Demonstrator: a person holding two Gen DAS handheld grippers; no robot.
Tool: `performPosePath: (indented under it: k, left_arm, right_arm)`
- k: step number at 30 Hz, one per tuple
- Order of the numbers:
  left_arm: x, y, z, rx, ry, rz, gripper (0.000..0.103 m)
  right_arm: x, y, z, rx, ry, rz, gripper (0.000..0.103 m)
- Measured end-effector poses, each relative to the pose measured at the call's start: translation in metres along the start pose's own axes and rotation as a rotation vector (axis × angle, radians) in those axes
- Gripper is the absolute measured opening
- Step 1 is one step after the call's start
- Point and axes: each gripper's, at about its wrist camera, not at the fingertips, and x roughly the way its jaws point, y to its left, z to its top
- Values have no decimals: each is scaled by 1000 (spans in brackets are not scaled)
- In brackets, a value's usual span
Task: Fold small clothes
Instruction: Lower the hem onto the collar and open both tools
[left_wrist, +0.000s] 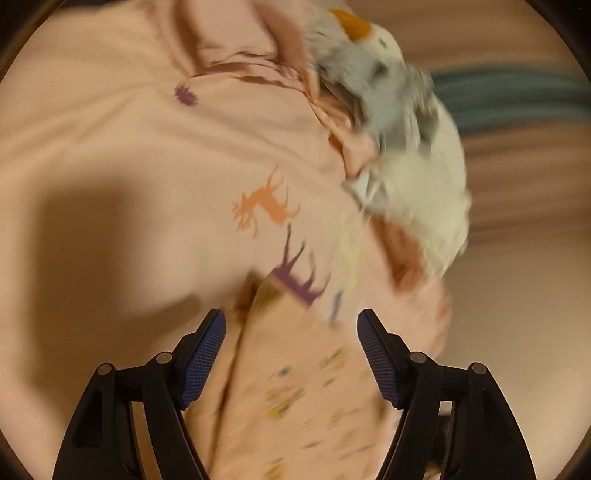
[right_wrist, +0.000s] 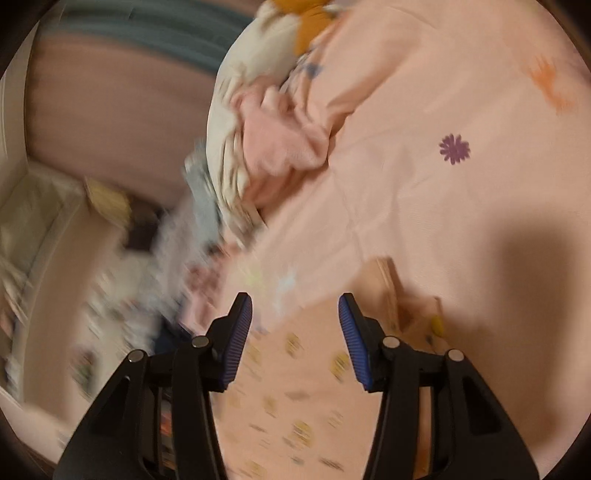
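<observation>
Peach fabric with small yellow prints, the small garment (left_wrist: 295, 398), is lying between and below the spread fingers of the left hand-held gripper (left_wrist: 291, 321), untouched; the right hand-held gripper (right_wrist: 295, 306) is standing half open over it. Ahead, more clothes (left_wrist: 399, 122) are lying heaped on the pink sheet (left_wrist: 129, 140). No writing is showing legibly.

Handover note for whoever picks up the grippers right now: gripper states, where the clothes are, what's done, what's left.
Left gripper: open, nothing pinched. Right gripper: open, nothing pinched.
Small pink printed garment lies on the pink sheet below both grippers, released; how far it is folded is too blurred to tell.
Unfolded pile of clothes sits beyond it.
Left: check that fold, then work through the pile.
</observation>
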Motion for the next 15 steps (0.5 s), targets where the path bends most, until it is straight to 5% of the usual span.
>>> performPosePath:
  k: [5, 15]
  left_arm:
    - [-3, -22, -46, 250, 48, 123, 72]
    - [-3, -45, -145, 627, 15, 285, 72]
  right_arm:
    - [1, 26, -34, -284, 73, -217, 38]
    - [-12, 37, -106, -552, 102, -335, 33]
